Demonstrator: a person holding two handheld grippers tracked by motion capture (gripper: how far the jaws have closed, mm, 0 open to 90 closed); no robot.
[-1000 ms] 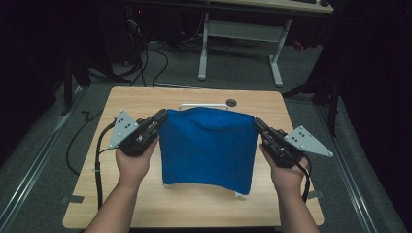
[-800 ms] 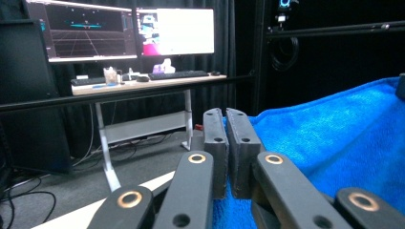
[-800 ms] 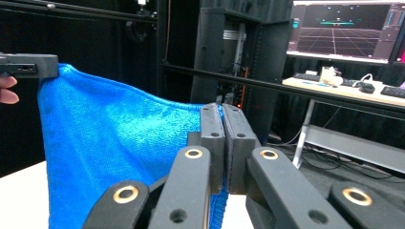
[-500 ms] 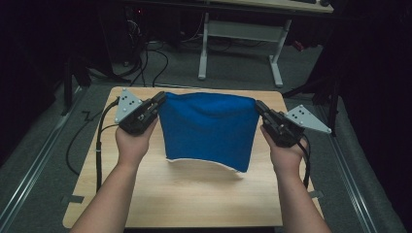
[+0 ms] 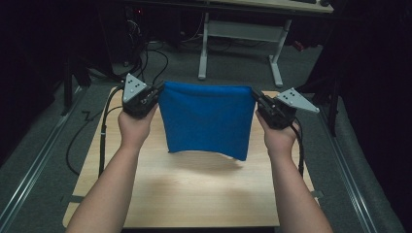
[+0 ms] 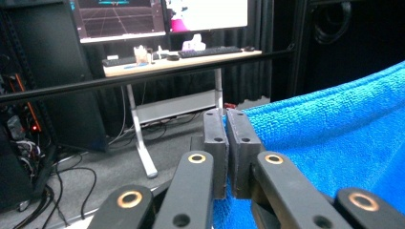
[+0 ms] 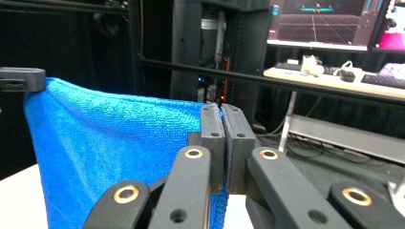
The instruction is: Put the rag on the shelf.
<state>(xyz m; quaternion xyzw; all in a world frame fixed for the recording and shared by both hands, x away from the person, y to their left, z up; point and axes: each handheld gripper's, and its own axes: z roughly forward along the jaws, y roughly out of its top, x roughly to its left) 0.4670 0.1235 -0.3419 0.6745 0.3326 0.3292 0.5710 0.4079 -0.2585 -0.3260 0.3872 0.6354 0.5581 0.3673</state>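
High view is showing a blue towel hanging in the air between the two claws, its top edge pulled fairly straight and its lower edge dangling clear above the wooden worktop. The left claw is pinching the top corner to its inner side, and the right claw is pinching the opposite top corner; each pair of jaws is pressed together on the cloth.

Left gripper view is looking along the left claw, with the towel spreading away to its right and fabric caught between the black jaws. Right gripper view is looking along the right claw, with the towel running off to its left.

The weave is looking looped and fuzzy, like microfibre, so I am judging it soft, light and limp, with no stiffness of its own; it is sagging wherever it is not being held. It is not fragile, and the pile should be giving the pads good grip. Corners and hems are seeming the sensible places to take hold.

No brand, label or readable writing is showing on the towel or claws.
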